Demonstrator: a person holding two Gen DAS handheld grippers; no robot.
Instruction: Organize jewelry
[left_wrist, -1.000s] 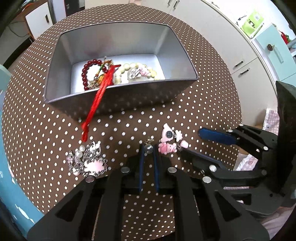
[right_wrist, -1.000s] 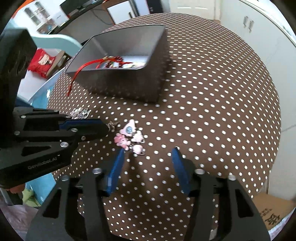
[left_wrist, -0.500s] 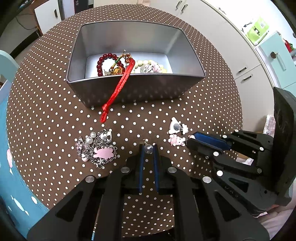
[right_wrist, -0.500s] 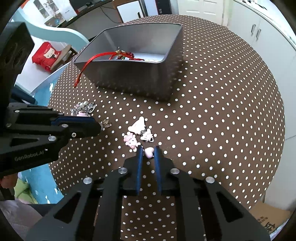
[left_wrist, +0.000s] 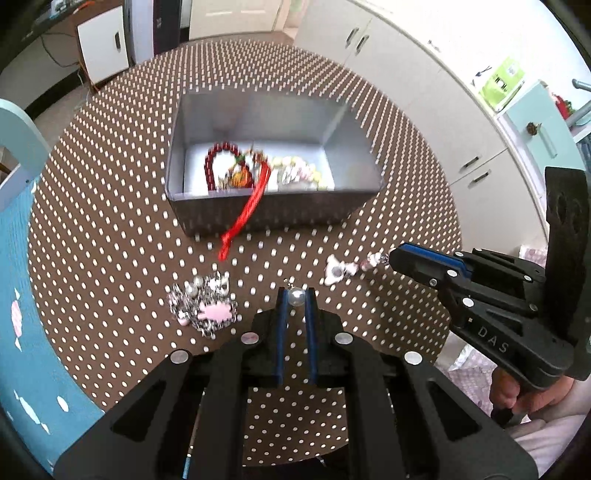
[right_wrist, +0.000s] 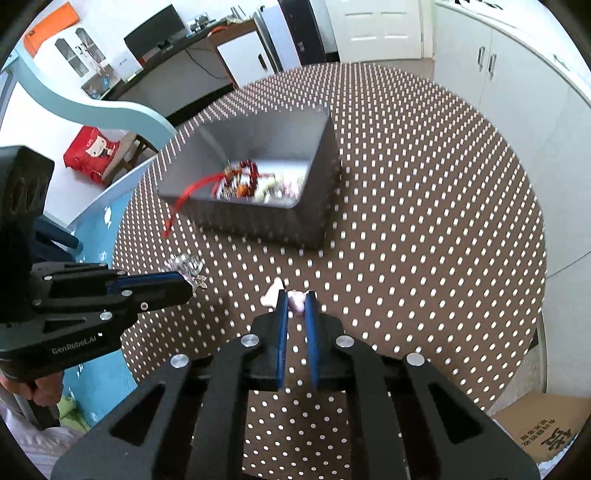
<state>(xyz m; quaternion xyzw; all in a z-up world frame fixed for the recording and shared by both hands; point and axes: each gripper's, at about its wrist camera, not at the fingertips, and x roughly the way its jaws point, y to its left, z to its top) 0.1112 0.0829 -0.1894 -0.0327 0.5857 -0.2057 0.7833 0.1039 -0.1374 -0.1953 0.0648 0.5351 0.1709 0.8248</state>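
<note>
"GenRobot.AI" marks the left hand-held gripper (left_wrist: 296, 297), clamped on a pearl charm (left_wrist: 296, 296). "DAS" marks the right hand-held gripper (right_wrist: 296, 300), whose jaws just closed on pink charms (right_wrist: 297, 301). Far across the surface (right_wrist: 424, 229), a tin (left_wrist: 266, 218) holds beads.

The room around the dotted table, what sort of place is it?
Probably a home, maybe a kitchen-dining room: white cabinets line the wall, a desk with a monitor stands behind, and the round table has a polka-dot tablecloth.
</note>
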